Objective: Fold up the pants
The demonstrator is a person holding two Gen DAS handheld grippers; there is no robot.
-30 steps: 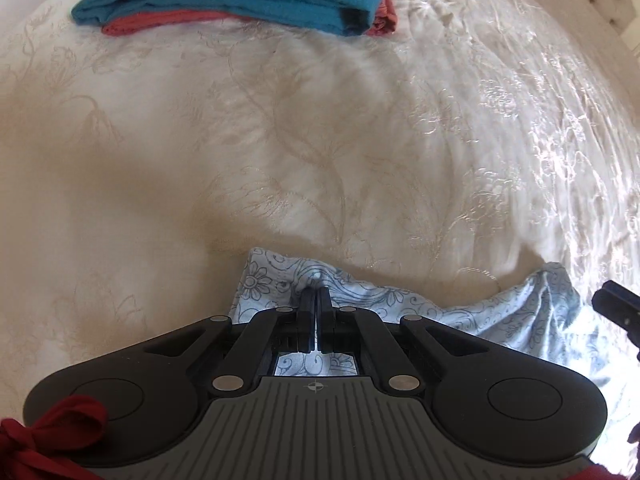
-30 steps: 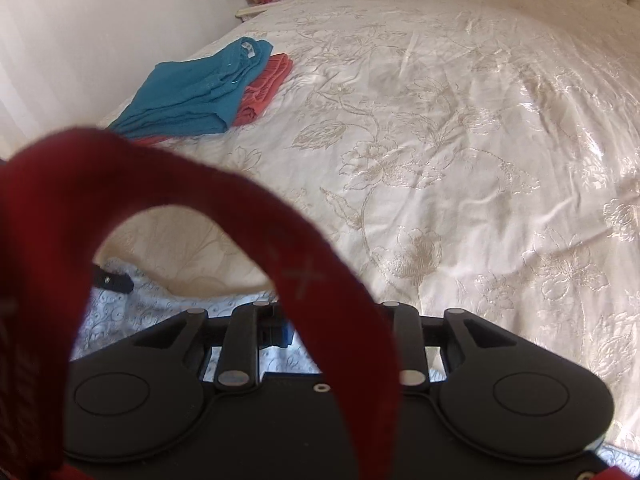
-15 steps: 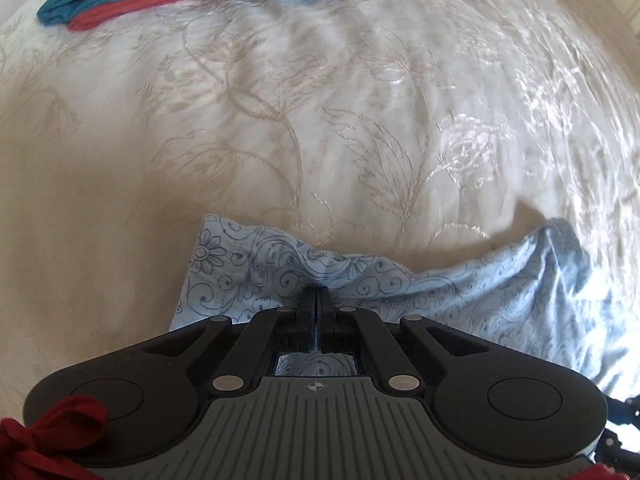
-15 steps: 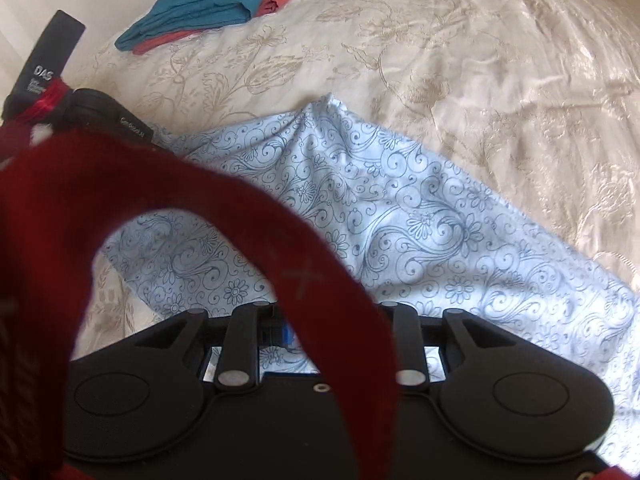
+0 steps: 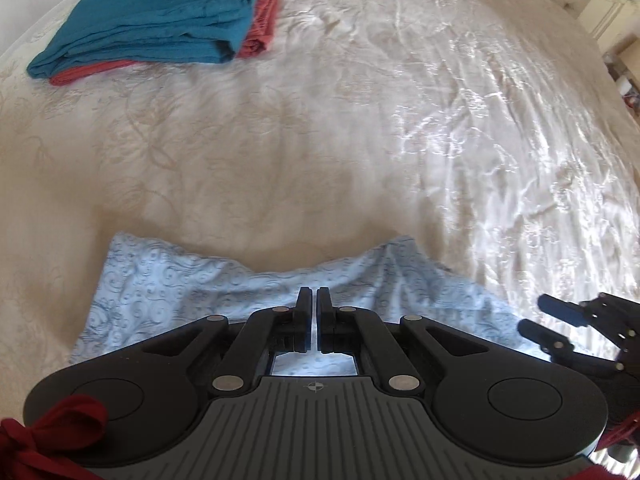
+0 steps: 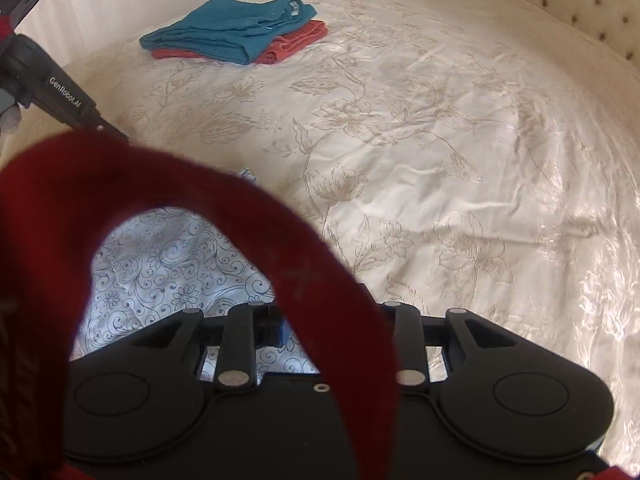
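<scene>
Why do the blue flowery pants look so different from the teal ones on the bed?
The flowery pants are pale blue with a swirly print; the teal pants are plain and darker. The flowery pants lie loose and rumpled near the left gripper; the teal pants are folded flat, farther off. The teal pants sit on a red garment; the flowery pants lie straight on the bedspread. Both rest on the bed.

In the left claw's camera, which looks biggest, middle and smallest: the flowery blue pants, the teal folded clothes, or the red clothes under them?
1. Flowery blue pants, though they lie nearest the camera and are partly hidden.
2. Teal folded clothes.
3. Red clothes, mostly covered, so only edges show.
</scene>
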